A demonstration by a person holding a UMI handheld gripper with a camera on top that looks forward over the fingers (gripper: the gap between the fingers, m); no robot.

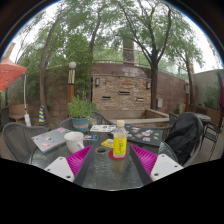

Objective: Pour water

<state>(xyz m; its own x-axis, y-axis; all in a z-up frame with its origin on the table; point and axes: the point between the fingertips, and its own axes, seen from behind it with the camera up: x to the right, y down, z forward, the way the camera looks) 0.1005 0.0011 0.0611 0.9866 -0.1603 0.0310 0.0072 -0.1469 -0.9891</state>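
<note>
A small clear bottle (120,143) with a red cap and yellowish contents stands upright on the glass table (100,175). It is just ahead of my fingers, between their lines, with a gap on each side. My gripper (108,165) is open, and its magenta pads (67,160) angle outward low over the table. A white cup (75,141) stands to the left of the bottle, beyond the left finger. A small dark round object (101,151) lies on the glass close to the bottle's left.
Papers (50,138) and small items lie across the far side of the table. A potted plant (80,110) stands at the back left. A black bag (185,135) rests on a chair to the right. A brick wall (125,92) and trees lie beyond.
</note>
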